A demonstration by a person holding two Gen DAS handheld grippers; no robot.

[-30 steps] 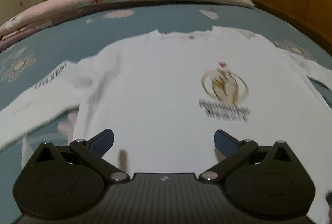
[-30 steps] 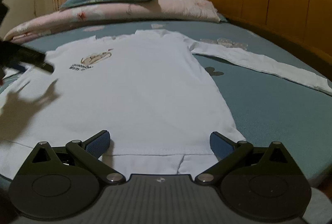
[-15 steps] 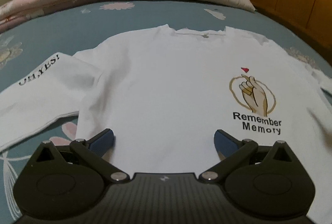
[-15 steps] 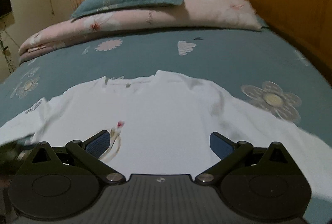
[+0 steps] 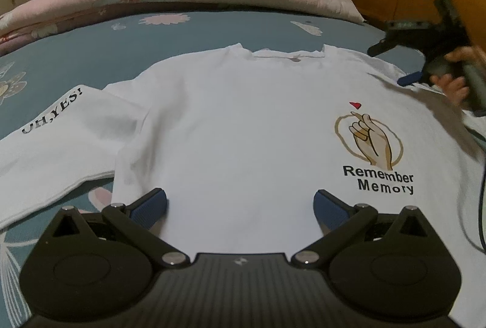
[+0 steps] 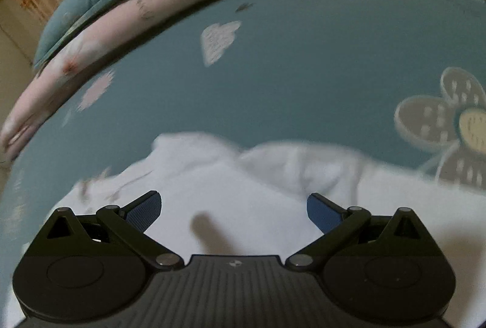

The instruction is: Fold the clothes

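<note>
Both grippers, left (image 5: pixel 240 203) and right (image 6: pixel 234 208), gape empty over the shirt (image 5: pixel 243 130).

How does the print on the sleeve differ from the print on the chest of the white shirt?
The sleeve print is text only, black serif capitals reading "UH,YES!", running slantwise along the sleeve. The chest print joins a picture to text: a hand with crossed fingers inside a tan ring, a small red heart above, and "Remember Memory" in two level lines below. Both have black lettering and lie on the same white shirt.
</note>
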